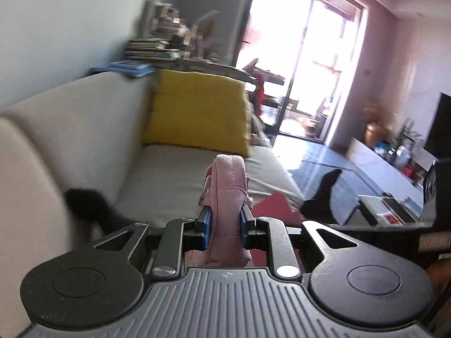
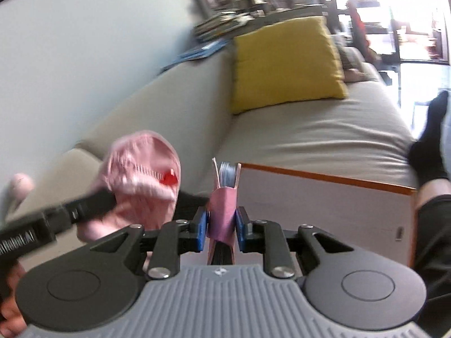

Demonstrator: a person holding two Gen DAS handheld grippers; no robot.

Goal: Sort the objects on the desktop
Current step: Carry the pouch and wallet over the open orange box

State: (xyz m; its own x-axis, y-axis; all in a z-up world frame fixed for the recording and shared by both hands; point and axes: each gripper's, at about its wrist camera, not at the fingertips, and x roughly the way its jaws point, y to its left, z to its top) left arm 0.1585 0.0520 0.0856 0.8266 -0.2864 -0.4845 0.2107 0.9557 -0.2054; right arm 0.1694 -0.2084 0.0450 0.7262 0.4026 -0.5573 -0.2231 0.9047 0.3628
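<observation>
Both tools loaded, up over the sofa (image 2: 296,129)

Left tool (image 1: 222,225) is clamped on the pink pouch (image 1: 228,197), right tool (image 2: 221,222) on a pink card holder (image 2: 224,205), probably lifted clear to carry each to its spot.

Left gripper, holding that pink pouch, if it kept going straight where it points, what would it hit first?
Probably the sofa seat, just before the yellow cushion; depth is hard to judge through the fisheye.
</observation>
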